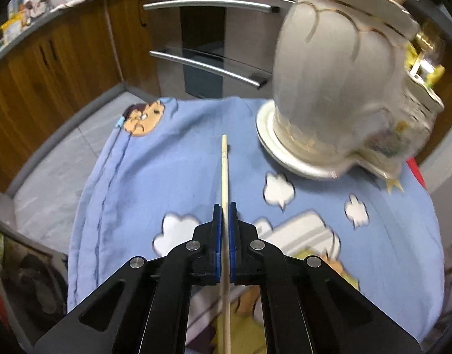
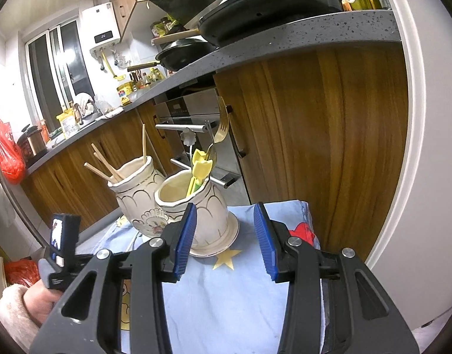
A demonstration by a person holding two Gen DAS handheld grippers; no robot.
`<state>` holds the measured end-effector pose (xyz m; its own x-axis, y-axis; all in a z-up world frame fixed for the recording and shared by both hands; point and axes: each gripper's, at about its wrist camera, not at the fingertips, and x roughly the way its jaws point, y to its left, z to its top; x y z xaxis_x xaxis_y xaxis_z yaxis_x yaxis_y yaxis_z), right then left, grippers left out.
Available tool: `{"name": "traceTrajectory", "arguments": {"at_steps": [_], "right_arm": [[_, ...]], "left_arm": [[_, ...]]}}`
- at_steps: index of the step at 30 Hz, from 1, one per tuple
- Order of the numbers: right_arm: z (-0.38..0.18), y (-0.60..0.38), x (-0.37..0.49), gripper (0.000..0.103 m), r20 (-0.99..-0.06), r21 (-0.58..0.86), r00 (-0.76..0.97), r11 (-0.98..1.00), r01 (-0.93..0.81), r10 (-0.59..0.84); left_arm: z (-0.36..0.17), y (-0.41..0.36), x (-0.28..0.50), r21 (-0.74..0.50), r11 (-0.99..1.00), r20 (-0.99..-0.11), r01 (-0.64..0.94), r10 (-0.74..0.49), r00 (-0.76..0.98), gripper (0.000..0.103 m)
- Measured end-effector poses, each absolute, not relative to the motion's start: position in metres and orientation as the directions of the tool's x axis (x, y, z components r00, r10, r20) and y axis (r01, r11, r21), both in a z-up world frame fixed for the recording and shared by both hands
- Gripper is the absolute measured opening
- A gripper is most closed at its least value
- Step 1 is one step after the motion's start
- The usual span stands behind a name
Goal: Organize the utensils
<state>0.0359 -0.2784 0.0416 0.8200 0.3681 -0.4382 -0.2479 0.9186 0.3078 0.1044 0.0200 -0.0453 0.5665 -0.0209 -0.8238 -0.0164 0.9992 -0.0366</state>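
Chopstick (image 1: 224,177) lies on the blue cloth (image 1: 172,177) beside the vase (image 1: 329,88), clamped in the left gripper (image 1: 225,215); lift it level, then tip it in. Right gripper (image 2: 224,236) hangs open, empty.

My chopstick (image 1: 225,177) runs off the near edge below my left gripper (image 1: 225,211). The cream holder (image 1: 329,88) is blurred, its rim cut off; its painted pattern is perhaps floral.

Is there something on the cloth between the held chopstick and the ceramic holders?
Nothing visible: the left gripper clamps the chopstick, and only bare blue cloth lies before the ceramic holder.
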Motion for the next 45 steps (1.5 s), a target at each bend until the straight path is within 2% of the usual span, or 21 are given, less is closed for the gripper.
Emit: {"name": "traceTrajectory", "arguments": {"at_steps": [4,8,12,18,21,27,33,38,45], "right_arm": [[0.041,-0.276,0.035,0.04,-0.441,0.307,0.817,0.918,-0.251,0.371],[0.042,-0.271,0.035,0.04,-0.442,0.301,0.815,0.918,-0.259,0.375],[0.042,-0.266,0.035,0.04,-0.44,0.3,0.813,0.916,-0.267,0.381],[0.04,-0.263,0.034,0.04,-0.447,0.29,0.81,0.918,-0.271,0.381],[0.04,-0.261,0.035,0.04,-0.449,0.287,0.808,0.917,-0.275,0.383],[0.04,-0.258,0.036,0.04,-0.447,0.269,0.805,0.917,-0.294,0.389],[0.037,-0.257,0.042,0.04,-0.451,0.266,0.8,0.915,-0.302,0.395],[0.032,-0.255,0.045,0.04,-0.46,0.269,0.793,0.914,-0.305,0.4],[0.028,-0.252,0.047,0.04,-0.471,0.276,0.781,0.91,-0.31,0.41]], "left_arm": [[-0.035,0.024,0.081,-0.061,0.998,-0.813,0.016,-0.059,0.58,0.005],[0.001,0.034,0.061,-0.135,0.99,-0.715,0.047,-0.13,0.687,0.005],[0.056,0.039,0.044,-0.194,0.974,-0.502,0.116,-0.2,0.841,0.005],[0.116,0.027,0.048,-0.226,0.938,-0.194,0.262,-0.307,0.932,0.005],[0.13,0.022,0.079,-0.274,0.91,-0.099,0.312,-0.35,0.932,0.005],[0.136,0.002,0.124,-0.273,0.915,-0.031,0.297,-0.317,0.948,0.005],[0.124,-0.004,0.152,-0.276,0.917,-0.026,0.287,-0.305,0.952,0.005],[0.111,-0.01,0.156,-0.231,0.927,-0.017,0.295,-0.307,0.952,0.005],[0.1,-0.003,0.159,-0.236,0.926,-0.025,0.294,-0.309,0.951,0.005]]}}
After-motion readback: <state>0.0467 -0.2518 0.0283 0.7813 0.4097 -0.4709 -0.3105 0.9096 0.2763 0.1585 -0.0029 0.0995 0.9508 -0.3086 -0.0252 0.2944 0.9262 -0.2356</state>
